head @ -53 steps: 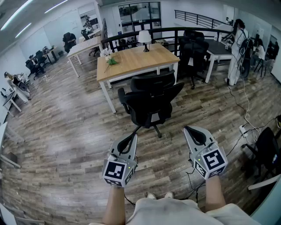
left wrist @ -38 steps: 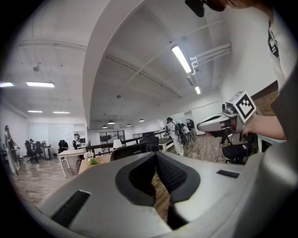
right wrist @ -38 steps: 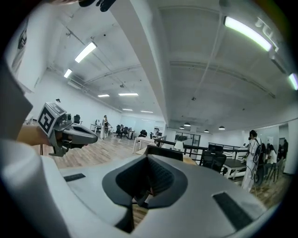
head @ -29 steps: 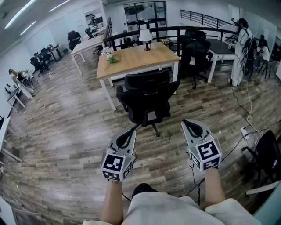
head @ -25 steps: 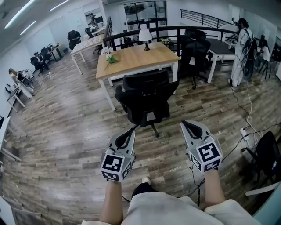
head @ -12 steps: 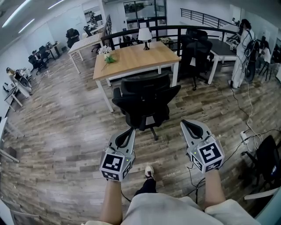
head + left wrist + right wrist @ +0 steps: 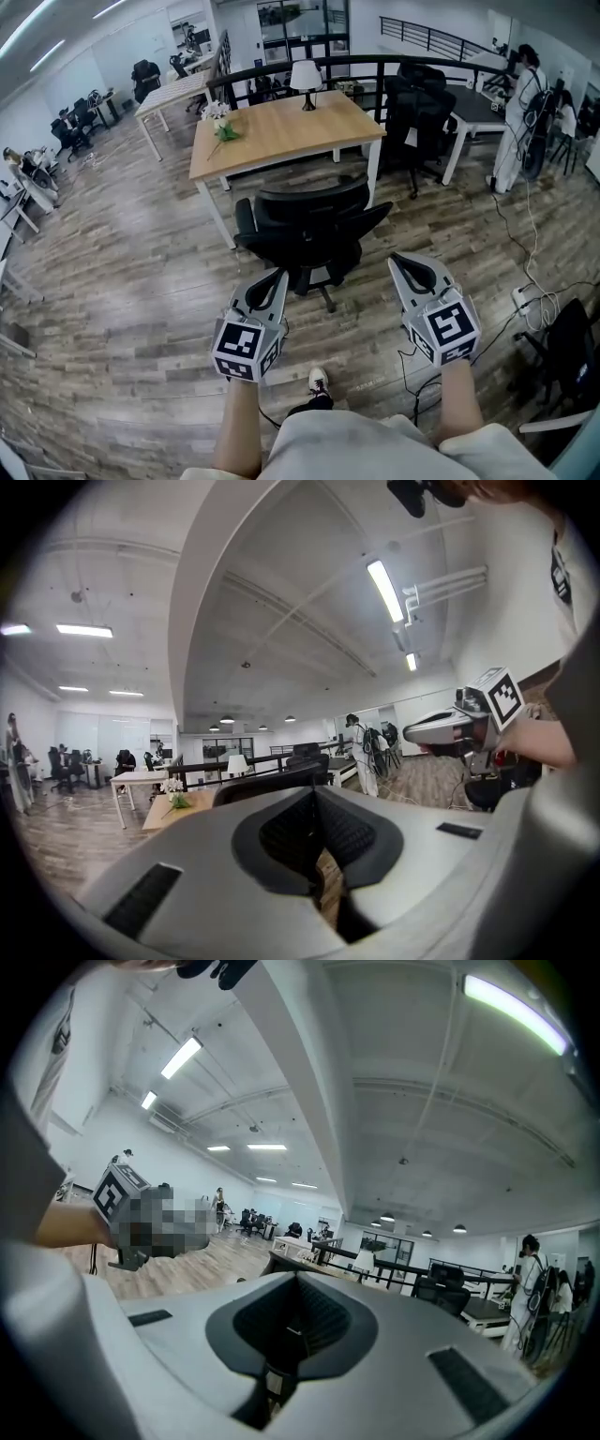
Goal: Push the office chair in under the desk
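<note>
A black office chair (image 7: 312,228) stands on the wood floor, its back towards me and its seat facing the wooden desk (image 7: 281,131). It sits just outside the desk's near edge. My left gripper (image 7: 278,275) is shut and empty, its tip close behind the lower left of the chair's back. My right gripper (image 7: 398,261) is also shut and empty, just off the chair's right side. In the left gripper view the shut left gripper (image 7: 314,793) points at the top of the chair back (image 7: 272,782). In the right gripper view the right gripper (image 7: 298,1280) holds nothing.
A white table lamp (image 7: 304,77) and a small plant (image 7: 221,119) stand on the desk. More black chairs (image 7: 412,103) and a dark table (image 7: 478,103) are at the right, where a person (image 7: 520,103) stands. Cables and a power strip (image 7: 520,300) lie on the floor at the right.
I have walked forward: the chair and desk have drawn nearer, and both shut grippers have closed in on the chair's back. The chair has stayed where it was by the desk.
</note>
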The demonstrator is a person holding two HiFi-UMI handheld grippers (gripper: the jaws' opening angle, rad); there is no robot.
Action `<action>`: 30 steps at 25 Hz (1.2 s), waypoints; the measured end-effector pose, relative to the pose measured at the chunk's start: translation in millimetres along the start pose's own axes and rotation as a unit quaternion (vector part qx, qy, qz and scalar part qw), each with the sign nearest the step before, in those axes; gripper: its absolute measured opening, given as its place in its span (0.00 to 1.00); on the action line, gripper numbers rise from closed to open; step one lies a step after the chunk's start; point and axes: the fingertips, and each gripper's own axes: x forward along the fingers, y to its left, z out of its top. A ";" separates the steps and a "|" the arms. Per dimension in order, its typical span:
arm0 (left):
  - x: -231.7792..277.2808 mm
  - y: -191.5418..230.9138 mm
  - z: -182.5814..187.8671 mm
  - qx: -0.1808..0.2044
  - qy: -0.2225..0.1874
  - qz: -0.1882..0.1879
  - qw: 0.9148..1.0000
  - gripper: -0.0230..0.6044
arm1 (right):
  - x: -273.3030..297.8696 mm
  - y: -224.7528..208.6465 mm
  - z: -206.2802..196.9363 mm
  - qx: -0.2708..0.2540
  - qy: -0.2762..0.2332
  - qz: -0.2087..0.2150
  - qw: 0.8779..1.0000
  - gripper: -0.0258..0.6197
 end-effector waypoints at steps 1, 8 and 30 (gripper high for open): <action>5.7 4.3 -0.2 0.000 0.001 -0.001 1.000 0.06 | 6.9 -4.0 -0.1 -0.001 0.002 -0.001 1.000 0.08; 39.5 26.7 -5.3 0.005 0.014 -0.006 1.000 0.06 | 44.8 -23.5 -6.8 -0.010 0.015 -0.004 1.000 0.08; 131.0 103.4 -10.4 0.110 0.086 -0.012 0.990 0.26 | 154.4 -45.3 -9.9 -0.105 0.053 0.052 0.992 0.20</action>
